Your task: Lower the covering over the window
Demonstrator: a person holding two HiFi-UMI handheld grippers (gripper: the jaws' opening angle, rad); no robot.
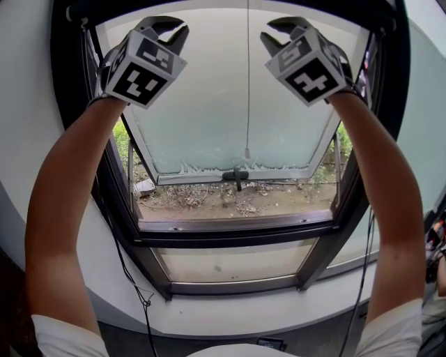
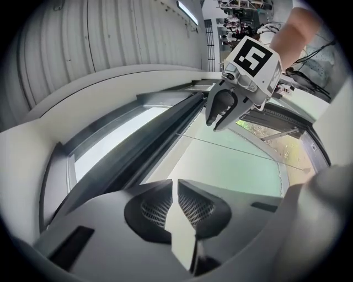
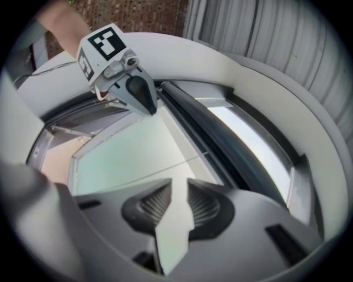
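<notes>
Head view: left gripper (image 1: 173,33) is raised, its jaws closed on nothing, tips just below the covering's dark bar (image 2: 154,144) along the window top. Between the tools a thin cord (image 1: 247,84) hangs down the frosted pane (image 1: 202,104). Right gripper (image 1: 280,33): jaws slightly apart, empty, tips equally near that bar.

The left tool (image 1: 172,33) and the right tool (image 1: 277,33) are side by side, well apart, high before the window (image 1: 237,240) and just under its top rail (image 1: 209,3). Between them a cord (image 1: 247,84) runs down in front of the tilted-out sash (image 1: 202,118). It ends just above the handle (image 1: 237,176) on the sash's bottom edge.
</notes>
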